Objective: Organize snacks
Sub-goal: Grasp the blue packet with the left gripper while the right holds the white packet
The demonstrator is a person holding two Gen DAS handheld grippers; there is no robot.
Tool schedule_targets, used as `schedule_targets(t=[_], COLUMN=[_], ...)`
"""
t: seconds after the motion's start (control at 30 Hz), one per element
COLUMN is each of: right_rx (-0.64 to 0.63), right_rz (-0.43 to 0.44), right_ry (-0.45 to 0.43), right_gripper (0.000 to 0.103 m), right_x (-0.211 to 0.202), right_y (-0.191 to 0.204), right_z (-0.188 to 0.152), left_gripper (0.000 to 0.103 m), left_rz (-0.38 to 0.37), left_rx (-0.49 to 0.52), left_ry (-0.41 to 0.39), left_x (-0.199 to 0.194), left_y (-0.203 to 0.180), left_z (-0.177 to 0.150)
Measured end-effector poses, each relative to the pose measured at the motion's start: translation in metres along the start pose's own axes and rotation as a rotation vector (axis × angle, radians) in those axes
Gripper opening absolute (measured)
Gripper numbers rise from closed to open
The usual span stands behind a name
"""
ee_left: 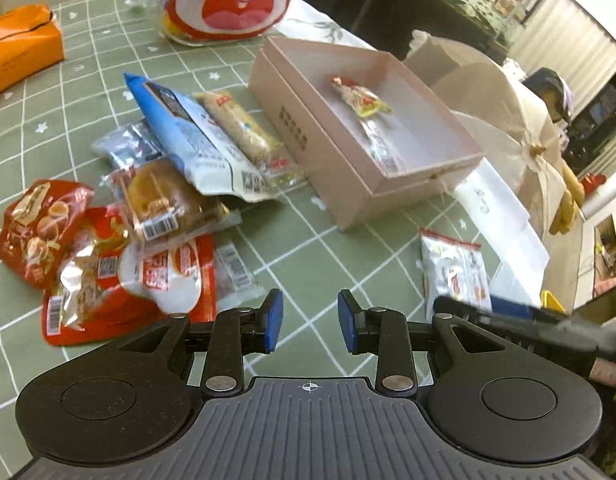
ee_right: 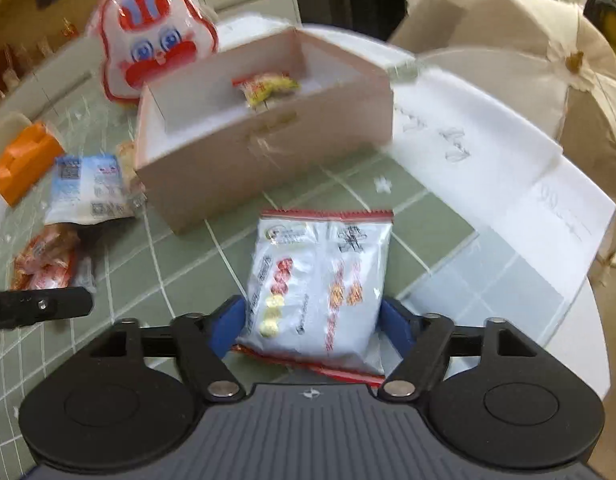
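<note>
right gripper tilted down, jaws flanking white packet

Bare tablecloth lies open between snack pile and pink box.

Table had green checked cloth. On it: pink box mid-table, snack packets heaped beside, white packet, white paper at edge.

The snack bags are shiny, crinkly plastic. The pink box looks like smooth, matt card. The green tablecloth looks smooth. The white sheets are paper.
</note>
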State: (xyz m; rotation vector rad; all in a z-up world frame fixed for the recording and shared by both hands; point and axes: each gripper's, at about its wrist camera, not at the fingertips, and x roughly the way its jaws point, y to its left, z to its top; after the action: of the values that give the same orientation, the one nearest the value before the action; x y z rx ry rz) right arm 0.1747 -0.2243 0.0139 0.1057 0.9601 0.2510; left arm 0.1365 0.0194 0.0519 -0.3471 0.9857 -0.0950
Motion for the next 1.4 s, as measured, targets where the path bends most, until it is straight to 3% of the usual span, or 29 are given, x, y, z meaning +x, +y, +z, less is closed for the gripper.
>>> schedule_targets(t=[0.17,0.33,0.43,0.63,0.77,0.87,1.03,1.23,1.4], right_rx=[-0.064,-0.120,-0.139,-0.162,-0.169,-0.168,-0.159,-0.143,-0.145], right_rz=[-0.027,-0.039,-0.029,-0.026,-0.027,-0.022,-0.024,-0.039,-0.057], right_ry=[-0.020,-0.054,-0.068,-0.081,-0.082,-0.075,-0.081,-0.082,-0.078], right_gripper=[0.082,0.087,0.088,0.090,0.090,0.089,0.076,0.076,0.081], right_x=[0.005,0.008,0.007,0.007,0.006,0.004,-0.001,-0.013,-0.020], right_y=[0.000,0.004,0.002,0.002,0.003,0.003,0.005,0.012,0.016], right_z=[-0.002,-0.009,-0.011,-0.014,-0.016,-0.016,-0.019,-0.036,-0.047], left_gripper=[0.034,0.034,0.034,0.036,0.036,0.025,0.020,0.019,0.024], left_rz=[0.001,0.226,0.252,0.169,0.160,0.086,0.019,-0.119,-0.114], left_rx=[-0.036,-0.112,-0.200,-0.278,-0.262,-0.217,-0.069,-0.015,0.099], left_ry=[-0.090,-0.190,-0.192,-0.152,-0.158,-0.181,-0.172,-0.032,0.039], left_x=[-0.020,-0.023,-0.012,0.023,0.034,0.019,-0.012,-0.026,-0.009], left_y=[-0.002,0.024,0.049,0.069,0.064,0.056,0.029,0.010,-0.021], left_z=[0.026,0.062,0.072,0.082,0.081,0.072,0.041,-0.013,-0.043])
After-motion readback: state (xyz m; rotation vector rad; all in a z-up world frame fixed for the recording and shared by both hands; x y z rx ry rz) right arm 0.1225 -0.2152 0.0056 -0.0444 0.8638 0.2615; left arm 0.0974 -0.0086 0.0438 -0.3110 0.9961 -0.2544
